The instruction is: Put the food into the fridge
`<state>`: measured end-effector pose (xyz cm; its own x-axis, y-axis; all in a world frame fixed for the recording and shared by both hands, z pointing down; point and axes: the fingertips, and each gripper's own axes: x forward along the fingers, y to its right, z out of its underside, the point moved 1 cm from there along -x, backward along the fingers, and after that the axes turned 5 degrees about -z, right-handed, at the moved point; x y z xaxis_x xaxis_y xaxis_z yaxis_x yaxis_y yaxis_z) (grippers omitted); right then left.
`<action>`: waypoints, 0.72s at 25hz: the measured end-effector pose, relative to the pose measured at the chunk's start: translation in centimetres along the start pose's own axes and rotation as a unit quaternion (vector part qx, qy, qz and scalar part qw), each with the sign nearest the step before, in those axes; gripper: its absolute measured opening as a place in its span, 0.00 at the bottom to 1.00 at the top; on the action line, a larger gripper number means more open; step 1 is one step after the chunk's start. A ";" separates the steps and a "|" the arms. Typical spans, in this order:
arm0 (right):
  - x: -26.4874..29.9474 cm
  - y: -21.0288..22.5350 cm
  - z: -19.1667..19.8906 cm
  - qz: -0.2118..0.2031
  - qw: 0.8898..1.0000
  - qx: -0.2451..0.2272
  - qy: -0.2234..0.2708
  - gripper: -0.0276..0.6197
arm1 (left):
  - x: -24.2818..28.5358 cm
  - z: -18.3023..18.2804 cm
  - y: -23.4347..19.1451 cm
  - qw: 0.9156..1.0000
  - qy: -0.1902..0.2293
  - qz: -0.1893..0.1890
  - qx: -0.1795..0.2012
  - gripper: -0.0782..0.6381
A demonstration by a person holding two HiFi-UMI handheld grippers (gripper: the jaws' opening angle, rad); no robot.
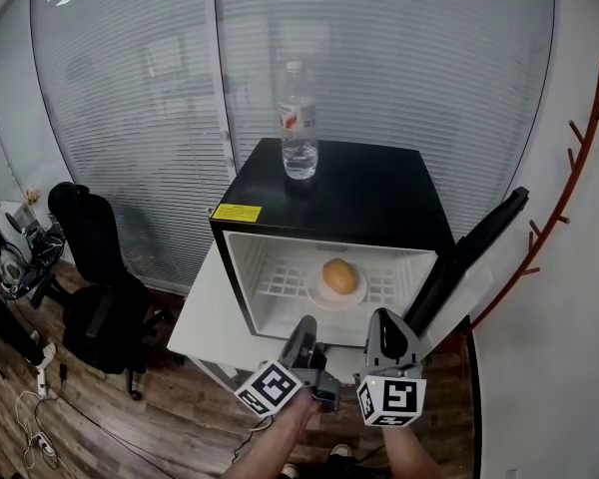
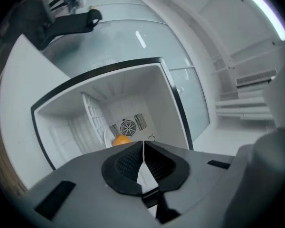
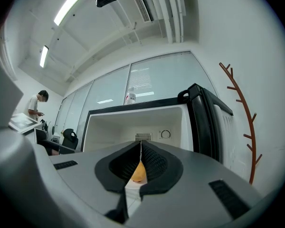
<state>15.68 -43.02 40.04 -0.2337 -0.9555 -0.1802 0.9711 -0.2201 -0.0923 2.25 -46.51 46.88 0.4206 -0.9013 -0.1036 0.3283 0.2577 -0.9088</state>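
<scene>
Blinds (image 1: 130, 118) back the fridge (image 1: 379, 193); inside it, food (image 1: 340, 275) on a plate (image 1: 314, 292) looks light, roll-prone: take the rim. Your left gripper (image 1: 305, 325) and right gripper (image 1: 383, 317) sit clenched, empty.

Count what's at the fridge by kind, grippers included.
fridge, door open: 1
water bottle on top of it: 1
plate on the shelf inside: 1
orange-yellow food on the plate: 1
grippers, fingers together, empty: 2 (left gripper, right gripper)
Total: 6
</scene>
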 end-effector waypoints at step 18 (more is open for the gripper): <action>0.4 -1.6 0.8 -0.029 0.999 -0.015 -0.020 0.09 | -0.6 -0.5 3.7 0.801 0.026 -0.029 0.597 0.15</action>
<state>14.05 -43.21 40.90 -0.2863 -0.9488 -0.1336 0.9541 -0.2695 -0.1305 2.76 -45.20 43.38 0.3499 -0.9292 -0.1191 0.9341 0.3366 0.1188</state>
